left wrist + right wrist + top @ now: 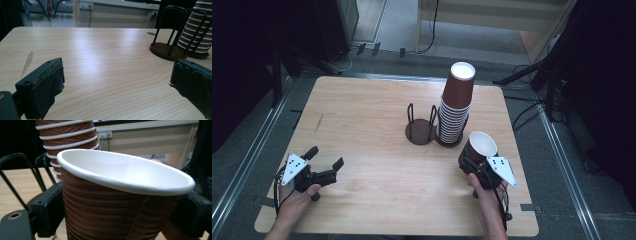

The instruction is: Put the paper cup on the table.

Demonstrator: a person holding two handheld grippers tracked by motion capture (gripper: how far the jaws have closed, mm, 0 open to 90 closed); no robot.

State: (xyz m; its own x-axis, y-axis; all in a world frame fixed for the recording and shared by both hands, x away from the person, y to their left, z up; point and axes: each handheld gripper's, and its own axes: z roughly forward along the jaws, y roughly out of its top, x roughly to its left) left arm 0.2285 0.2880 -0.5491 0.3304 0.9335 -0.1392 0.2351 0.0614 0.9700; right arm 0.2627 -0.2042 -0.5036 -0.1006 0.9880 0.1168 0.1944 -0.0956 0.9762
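Right tool [473, 161], lower right of the high view, grips 1 brown paper cup [479, 146] between its jaws, rim up and tilted. Left tool [325, 161], lower left, is spread wide with nothing between its jaws. At center of the wooden tabletop [362, 125], a wire cup holder [422, 127] carries a stack of cups [455, 107].

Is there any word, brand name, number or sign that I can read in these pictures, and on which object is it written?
None can be read.
The held cup in the right gripper: plain brown ribs, white rim, no print.
The cup stack: no print on the sides that show.
The wire holder, the table and the left gripper: no label visible.
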